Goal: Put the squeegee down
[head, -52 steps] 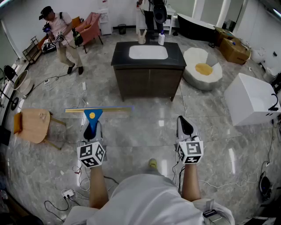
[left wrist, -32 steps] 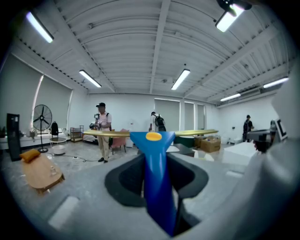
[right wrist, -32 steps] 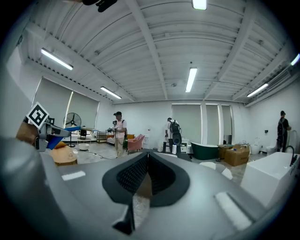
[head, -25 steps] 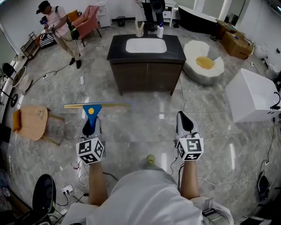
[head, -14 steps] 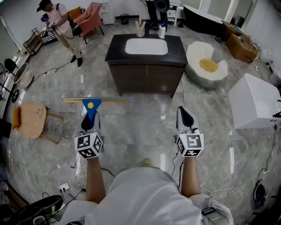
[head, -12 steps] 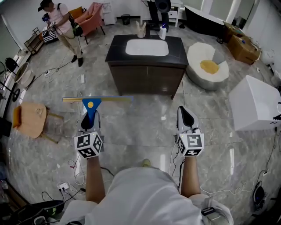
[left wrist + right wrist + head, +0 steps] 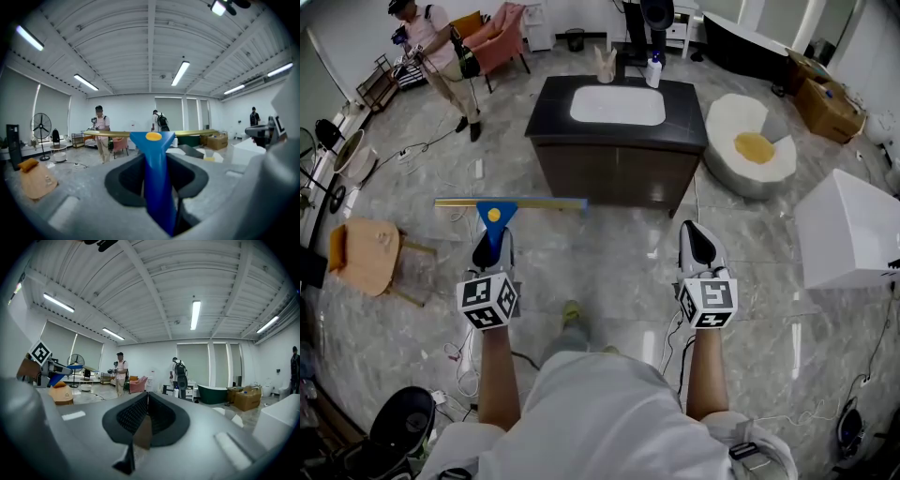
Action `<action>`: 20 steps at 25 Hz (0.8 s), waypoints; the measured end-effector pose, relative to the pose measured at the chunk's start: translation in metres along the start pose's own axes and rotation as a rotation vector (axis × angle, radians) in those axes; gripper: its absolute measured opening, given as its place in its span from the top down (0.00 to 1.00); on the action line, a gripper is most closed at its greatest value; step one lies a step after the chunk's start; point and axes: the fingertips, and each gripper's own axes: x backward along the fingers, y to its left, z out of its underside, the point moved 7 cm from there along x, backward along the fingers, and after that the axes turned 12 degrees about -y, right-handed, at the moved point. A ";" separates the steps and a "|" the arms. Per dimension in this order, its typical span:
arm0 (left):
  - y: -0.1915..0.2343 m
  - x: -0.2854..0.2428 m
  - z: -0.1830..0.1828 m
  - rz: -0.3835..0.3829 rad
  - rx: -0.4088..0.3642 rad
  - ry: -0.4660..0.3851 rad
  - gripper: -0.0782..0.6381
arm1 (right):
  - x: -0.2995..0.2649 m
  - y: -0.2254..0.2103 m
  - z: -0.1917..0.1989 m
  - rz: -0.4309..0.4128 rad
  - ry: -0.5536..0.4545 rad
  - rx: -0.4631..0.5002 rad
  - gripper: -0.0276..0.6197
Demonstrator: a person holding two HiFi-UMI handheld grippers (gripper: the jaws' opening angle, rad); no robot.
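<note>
**Squeegee in the air, no surface under it yet**

A grey marble floor (image 7: 609,272) fills most of the head view. At upper centre stands a dark vanity cabinet (image 7: 551,120) with a white sink (image 7: 618,105) let into its top. The squeegee (image 7: 496,215) sits left of centre, above the floor and short of the cabinet, its gold blade running level across the frame. The left gripper (image 7: 490,251) is clamped on the blue handle. The right gripper (image 7: 697,246), at centre right, has its jaws pressed together on nothing.

The cabinet top looks like the likeliest resting place. To do it well, carry the blade level, lower until handle and blade both rest, clear of the sink, and only then part the jaws.
</note>
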 end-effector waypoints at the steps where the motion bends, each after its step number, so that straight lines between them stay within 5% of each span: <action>1: 0.002 -0.006 0.001 0.002 0.001 0.000 0.71 | -0.005 -0.001 0.002 0.004 0.001 -0.003 0.95; 20: 0.105 -0.219 0.017 0.065 0.048 0.035 0.71 | -0.225 0.005 0.021 0.052 0.039 0.001 0.95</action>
